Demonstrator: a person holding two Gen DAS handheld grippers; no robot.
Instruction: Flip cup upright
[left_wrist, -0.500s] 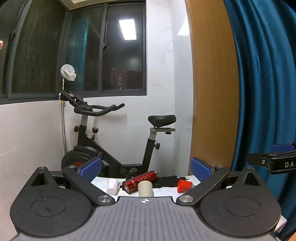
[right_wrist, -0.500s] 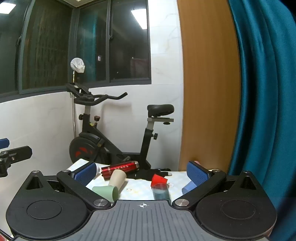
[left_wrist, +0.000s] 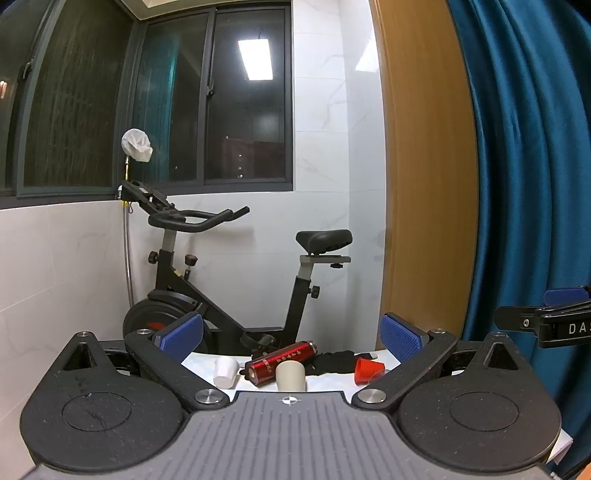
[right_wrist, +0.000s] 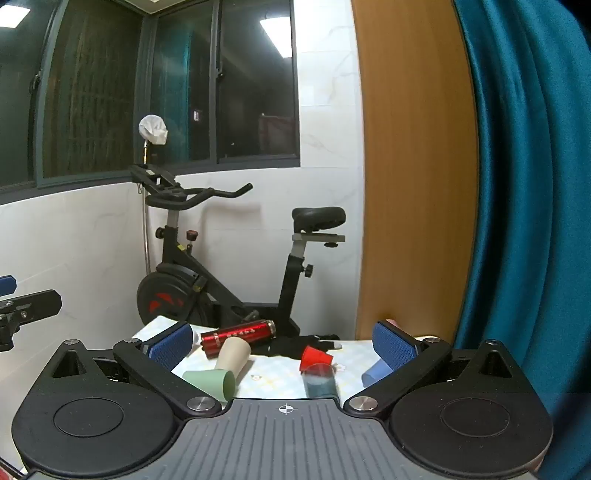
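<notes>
Several cups lie tipped over on a small white table (right_wrist: 273, 373): a green cup (right_wrist: 210, 382), a beige cup (right_wrist: 232, 356), a small red cup (right_wrist: 316, 357), a teal cup (right_wrist: 319, 382) and a blue cup (right_wrist: 375, 374). The left wrist view shows a white cup (left_wrist: 225, 371), the beige cup (left_wrist: 291, 376) and the red cup (left_wrist: 367, 370). My left gripper (left_wrist: 291, 336) is open and empty, above the table's near side. My right gripper (right_wrist: 284, 341) is open and empty, also short of the cups.
A red metal bottle (right_wrist: 238, 336) lies on its side behind the cups, next to a black cloth (right_wrist: 295, 345). An exercise bike (right_wrist: 221, 266) stands behind the table. A wooden panel (right_wrist: 406, 166) and a blue curtain (right_wrist: 524, 184) are on the right.
</notes>
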